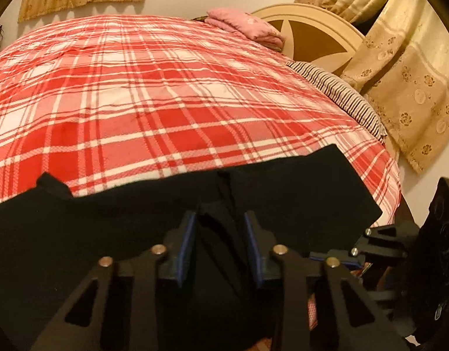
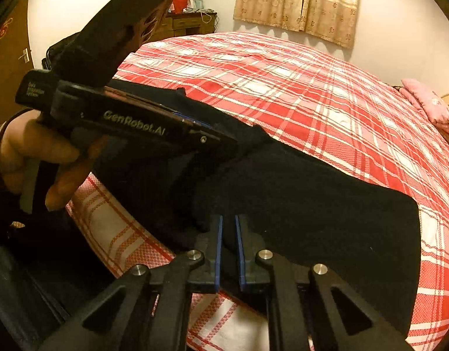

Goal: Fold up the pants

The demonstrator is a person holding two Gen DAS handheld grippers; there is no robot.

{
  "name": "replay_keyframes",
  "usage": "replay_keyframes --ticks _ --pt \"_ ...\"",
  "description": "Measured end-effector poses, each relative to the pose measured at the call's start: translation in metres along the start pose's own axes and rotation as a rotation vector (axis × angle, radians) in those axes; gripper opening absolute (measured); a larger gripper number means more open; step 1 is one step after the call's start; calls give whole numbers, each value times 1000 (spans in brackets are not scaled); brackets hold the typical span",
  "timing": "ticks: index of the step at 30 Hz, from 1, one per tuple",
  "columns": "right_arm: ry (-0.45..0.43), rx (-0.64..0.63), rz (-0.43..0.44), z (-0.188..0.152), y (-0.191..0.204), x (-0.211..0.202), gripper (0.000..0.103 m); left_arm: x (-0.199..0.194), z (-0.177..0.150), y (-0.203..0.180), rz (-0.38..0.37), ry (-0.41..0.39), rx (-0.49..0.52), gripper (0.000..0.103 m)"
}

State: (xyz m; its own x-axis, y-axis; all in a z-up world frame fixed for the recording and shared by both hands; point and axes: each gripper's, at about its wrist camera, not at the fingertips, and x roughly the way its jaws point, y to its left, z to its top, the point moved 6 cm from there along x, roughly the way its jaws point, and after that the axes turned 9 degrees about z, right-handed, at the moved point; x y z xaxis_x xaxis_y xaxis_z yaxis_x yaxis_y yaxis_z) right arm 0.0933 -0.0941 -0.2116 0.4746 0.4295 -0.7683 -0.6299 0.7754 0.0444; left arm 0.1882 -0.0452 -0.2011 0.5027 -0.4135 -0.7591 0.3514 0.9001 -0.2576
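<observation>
Black pants (image 1: 283, 193) lie across the near edge of the bed, on the red-and-white plaid cover (image 1: 154, 93), with one squared end reaching toward the striped pillow (image 1: 341, 96) side. Your left gripper (image 1: 221, 245) has its blue pads set on either side of a raised ridge of the dark cloth; a bunched fold stands between them and they look pressed onto it, so the claw is grasping the pants. From the right wrist view, your right gripper (image 2: 228, 248) is nearly clenched, its blue pads close together with a thin layer of the pants' near edge (image 2: 312, 210) pinched in the narrow slot. Your left hand (image 2: 34, 158) shows in that same view, wrapped round the handle of the other gripper, which angles down onto the fabric at the left part of the garment. Both grips sit on the edge of the pants nearest you, apart from each other. A pink folded cloth (image 1: 247, 25) rests at the far end by the cream headboard (image 1: 312, 29). Patterned curtains (image 2: 297, 3) hang on the wall beyond.
</observation>
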Motion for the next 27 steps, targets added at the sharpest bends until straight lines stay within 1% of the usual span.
replay_keyframes --ticks 3,4,5,6,7,8,10,12,14,15,16,17,18,19,20,22,25,27 --pt "-7 -17 -6 0 3 -2 9 -7 2 5 -35 -17 -33 35" --pt "-7 -20 -7 0 4 -2 10 -7 3 7 -34 -18 -41 35" --pt "-6 -23 -5 0 6 -1 19 -6 3 9 -33 -12 -42 35" --pt "-1 -29 0 -1 8 1 32 -4 2 10 -32 -7 -43 35" --pt "7 -33 3 -2 10 2 60 -2 2 11 -35 -1 -46 35" --pt "15 -39 8 -3 13 3 64 1 2 12 -40 6 -51 35" --pt "-5 -61 -1 -2 18 2 64 4 1 14 -40 13 -55 35" --pt "1 -63 -22 -1 18 3 64 4 0 13 -41 11 -50 34" --pt "-1 -73 -44 0 18 5 58 4 0 11 -44 12 -40 33" --pt "9 -86 -62 0 17 8 57 4 1 10 -50 13 -39 33" --pt "16 -109 -78 0 19 12 52 4 1 9 -55 14 -36 32" --pt "14 -129 -93 0 21 14 44 4 1 6 -57 13 -24 29" --pt "12 -154 -116 1 23 17 40 3 1 4 -54 14 -13 26" --pt "11 -159 -121 1 23 18 27 4 2 1 -44 14 6 19" --pt "4 -151 -112 3 23 18 9 5 3 0 -31 13 22 14" --pt "-21 -122 -108 9 20 12 6 6 5 2 -20 13 33 11" --pt "-55 -111 -119 15 18 -2 4 9 8 9 -46 18 8 9" --pt "-76 -97 -107 18 18 -13 3 8 10 11 -68 14 -13 9"
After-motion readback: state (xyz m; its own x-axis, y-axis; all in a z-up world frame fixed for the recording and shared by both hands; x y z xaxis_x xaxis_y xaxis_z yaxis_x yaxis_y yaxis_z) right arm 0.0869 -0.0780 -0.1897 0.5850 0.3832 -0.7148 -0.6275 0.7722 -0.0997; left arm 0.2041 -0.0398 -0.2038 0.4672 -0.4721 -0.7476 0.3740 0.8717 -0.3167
